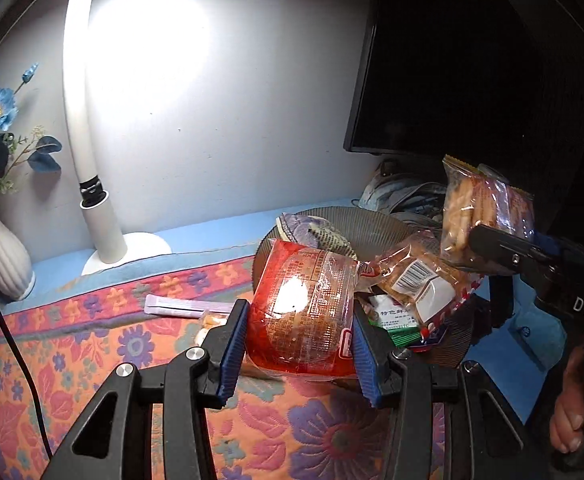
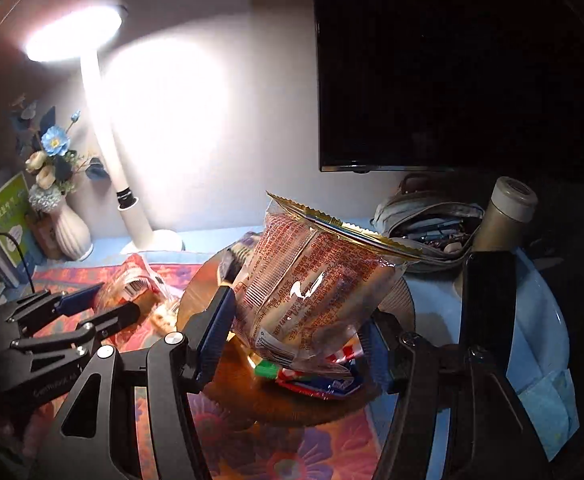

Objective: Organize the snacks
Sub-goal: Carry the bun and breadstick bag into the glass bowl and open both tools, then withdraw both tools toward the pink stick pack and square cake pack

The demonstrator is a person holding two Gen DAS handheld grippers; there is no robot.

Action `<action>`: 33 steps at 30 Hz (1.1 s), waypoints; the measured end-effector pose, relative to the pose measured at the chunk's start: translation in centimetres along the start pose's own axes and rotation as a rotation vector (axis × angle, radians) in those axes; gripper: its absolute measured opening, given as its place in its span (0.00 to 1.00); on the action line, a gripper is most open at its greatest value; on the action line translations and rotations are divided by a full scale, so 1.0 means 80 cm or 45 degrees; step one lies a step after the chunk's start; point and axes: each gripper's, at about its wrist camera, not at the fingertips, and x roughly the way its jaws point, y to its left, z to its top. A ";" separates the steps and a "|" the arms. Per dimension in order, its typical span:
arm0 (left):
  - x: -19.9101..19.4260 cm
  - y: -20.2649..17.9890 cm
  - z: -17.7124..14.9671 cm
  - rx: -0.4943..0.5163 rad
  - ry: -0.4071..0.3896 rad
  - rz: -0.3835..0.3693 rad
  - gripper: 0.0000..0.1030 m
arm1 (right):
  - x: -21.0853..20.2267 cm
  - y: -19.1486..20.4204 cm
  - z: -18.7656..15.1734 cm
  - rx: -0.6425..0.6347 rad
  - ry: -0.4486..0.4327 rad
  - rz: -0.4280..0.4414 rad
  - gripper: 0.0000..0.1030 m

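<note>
My left gripper (image 1: pixel 299 309) is shut on a red snack packet (image 1: pixel 300 276), held just above the flowered cloth (image 1: pixel 91 360) and in front of a round ridged tray (image 1: pixel 368 224). In the tray lie a barcoded biscuit packet (image 1: pixel 416 280), a green packet (image 1: pixel 396 322) and a purple one (image 1: pixel 312 228). My right gripper (image 2: pixel 300 308) is shut on a clear packet of biscuit sticks with a gold serrated edge (image 2: pixel 316 272), raised above the tray (image 2: pixel 292 408). From the left wrist, that packet (image 1: pixel 476 204) hangs at the right. A purple stick sachet (image 1: pixel 179 306) lies on the cloth.
A white desk lamp (image 1: pixel 91 184) and a vase of flowers (image 1: pixel 3 256) stand at the back left. A dark monitor (image 2: pixel 452 60) hangs at the back right above an open pen bag (image 2: pixel 428 224), a thermos (image 2: pixel 508 208) and a dark phone (image 2: pixel 488 304). A black cable (image 1: pixel 11 340) crosses the cloth.
</note>
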 end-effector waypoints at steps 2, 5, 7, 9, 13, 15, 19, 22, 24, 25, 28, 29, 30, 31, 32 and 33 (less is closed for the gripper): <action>0.021 -0.012 0.007 0.022 0.023 -0.014 0.45 | 0.023 -0.005 0.015 0.004 0.005 -0.038 0.57; 0.047 -0.029 0.013 0.065 0.045 -0.020 0.45 | 0.052 -0.015 0.032 0.026 0.022 -0.057 0.57; 0.061 -0.038 0.015 0.084 0.053 -0.023 0.45 | 0.068 -0.019 0.041 0.048 0.030 -0.060 0.58; 0.074 -0.042 0.019 0.088 0.054 -0.018 0.45 | 0.084 -0.023 0.049 0.055 0.037 -0.064 0.58; 0.084 -0.039 0.021 0.100 0.048 -0.019 0.73 | 0.103 -0.033 0.056 0.071 0.072 -0.041 0.67; 0.076 -0.031 0.023 0.100 0.028 -0.020 0.73 | 0.100 -0.039 0.052 0.087 0.074 -0.025 0.67; 0.041 0.002 0.026 0.059 -0.030 -0.006 0.73 | 0.082 -0.040 0.043 0.090 0.062 -0.003 0.67; 0.012 0.031 0.028 0.038 -0.066 0.029 0.73 | 0.063 -0.030 0.036 0.081 0.058 0.044 0.67; -0.008 0.054 0.027 0.029 -0.091 0.068 0.73 | 0.046 -0.016 0.031 0.054 0.043 0.059 0.67; -0.020 0.065 0.026 0.021 -0.104 0.083 0.73 | 0.036 -0.007 0.028 0.038 0.031 0.066 0.67; -0.053 0.098 0.022 -0.002 -0.140 0.119 0.73 | 0.010 0.022 0.023 -0.011 0.007 0.106 0.67; -0.062 0.109 0.022 -0.005 -0.153 0.134 0.73 | 0.003 0.033 0.021 -0.030 0.004 0.118 0.67; -0.070 0.118 0.021 -0.003 -0.163 0.147 0.73 | -0.004 0.043 0.019 -0.047 0.002 0.126 0.67; -0.077 0.127 0.019 0.000 -0.170 0.161 0.73 | -0.009 0.053 0.017 -0.061 0.002 0.134 0.67; -0.084 0.136 0.017 0.004 -0.173 0.168 0.73 | -0.014 0.063 0.014 -0.072 0.005 0.145 0.67; -0.088 0.144 0.016 0.010 -0.174 0.170 0.73 | -0.019 0.073 0.011 -0.080 0.010 0.161 0.67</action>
